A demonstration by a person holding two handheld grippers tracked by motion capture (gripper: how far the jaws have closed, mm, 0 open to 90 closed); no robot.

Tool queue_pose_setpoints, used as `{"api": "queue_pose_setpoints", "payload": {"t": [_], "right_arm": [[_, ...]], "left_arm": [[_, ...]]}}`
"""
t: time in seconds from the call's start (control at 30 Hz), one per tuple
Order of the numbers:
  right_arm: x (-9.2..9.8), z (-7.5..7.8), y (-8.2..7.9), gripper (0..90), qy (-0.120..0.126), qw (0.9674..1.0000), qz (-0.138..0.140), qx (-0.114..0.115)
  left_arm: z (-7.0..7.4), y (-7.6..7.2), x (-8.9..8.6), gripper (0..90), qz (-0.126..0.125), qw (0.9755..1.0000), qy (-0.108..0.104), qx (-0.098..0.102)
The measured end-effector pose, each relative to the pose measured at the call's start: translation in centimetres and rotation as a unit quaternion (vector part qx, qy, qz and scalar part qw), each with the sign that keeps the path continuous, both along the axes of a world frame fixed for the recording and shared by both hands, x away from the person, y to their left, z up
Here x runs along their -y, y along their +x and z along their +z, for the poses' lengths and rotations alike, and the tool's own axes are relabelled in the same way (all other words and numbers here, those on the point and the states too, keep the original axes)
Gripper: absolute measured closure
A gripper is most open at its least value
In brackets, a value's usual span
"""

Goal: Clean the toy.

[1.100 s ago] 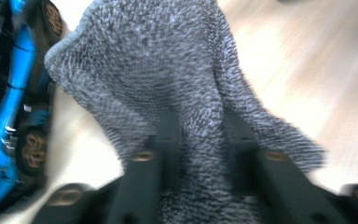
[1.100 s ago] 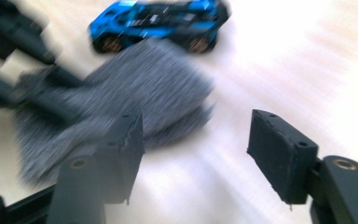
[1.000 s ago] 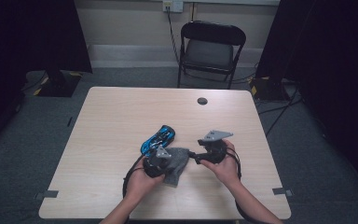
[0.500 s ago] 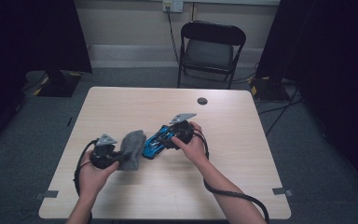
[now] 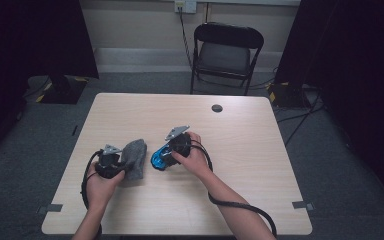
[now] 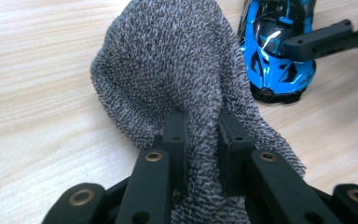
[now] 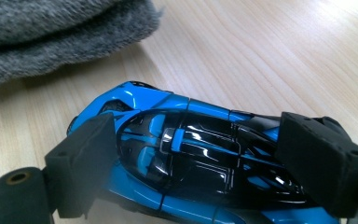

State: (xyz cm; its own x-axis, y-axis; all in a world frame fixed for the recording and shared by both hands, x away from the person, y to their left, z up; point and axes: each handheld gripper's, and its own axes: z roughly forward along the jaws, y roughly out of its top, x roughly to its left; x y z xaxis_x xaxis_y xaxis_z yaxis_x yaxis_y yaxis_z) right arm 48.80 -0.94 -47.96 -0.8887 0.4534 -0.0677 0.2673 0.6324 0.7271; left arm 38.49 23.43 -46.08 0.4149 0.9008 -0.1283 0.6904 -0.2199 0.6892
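Observation:
A grey knitted cloth (image 5: pixel 136 156) lies on the table (image 5: pixel 260 165) left of centre, and my left gripper (image 5: pixel 124 161) is shut on its near end. In the left gripper view both pads pinch a fold of the cloth (image 6: pixel 177 60) at the left gripper (image 6: pixel 201 135). Just right of it sits a blue and black toy car (image 5: pixel 156 161). My right gripper (image 5: pixel 164 154) is over the car, its jaws having just been opening. In the right gripper view the right gripper (image 7: pixel 200 126) straddles the car (image 7: pixel 191 154), one pad on each side, not squeezing it.
A small black round disc (image 5: pixel 217 108) sits near the table's far edge. A black folding chair (image 5: pixel 225 50) stands behind the table. Cables trail from both grippers toward the near edge. Bare tabletop stretches to the right and far side.
The hands, close together at the table's middle a second ago, have parted. The left gripper carried the cloth leftward. The right gripper moved left to the car and its jaws spread.

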Motion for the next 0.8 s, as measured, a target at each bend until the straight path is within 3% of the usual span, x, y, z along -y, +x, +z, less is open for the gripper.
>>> {"api": "queue_pose_setpoints", "payload": {"t": [0.13, 0.27, 0.3, 0.37, 0.5, 0.67, 0.8], "right_arm": [[0.6, -0.5, 0.0, 10.7, 0.022, 0.9997, 0.003, 0.013], [0.8, -0.6, 0.0, 10.8, 0.027, 0.9995, 0.001, 0.017], [0.8, -0.5, 0.1, 10.7, 0.024, 0.9996, 0.001, 0.015], [0.6, -0.4, 0.1, 10.7, 0.019, 0.9998, 0.0, 0.012], [0.5, -0.3, 0.1, 10.7, 0.011, 0.9999, -0.002, 0.008], [0.5, -0.3, 0.1, 10.7, 0.013, 0.9999, -0.001, 0.011], [0.7, -0.5, 0.0, 10.7, 0.019, 0.9997, -0.002, 0.015]], "left_arm": [[-0.7, 0.7, 1.5, 75.5, -0.008, 0.9997, 0.014, -0.018], [-1.4, 1.2, 3.0, 75.6, -0.021, 0.9979, 0.052, -0.033], [-1.2, 1.2, 3.3, 76.0, -0.03, 0.9974, 0.051, -0.04], [-1.0, 1.0, 3.5, 76.7, -0.043, 0.9964, 0.03, -0.066], [-0.9, 0.5, 4.2, 77.5, -0.054, 0.9948, 0.013, -0.086], [-0.8, -0.2, 5.4, 77.9, -0.09, 0.9896, -0.015, -0.112], [-0.8, -0.7, 6.8, 77.9, -0.105, 0.9883, -0.008, -0.111]]}}
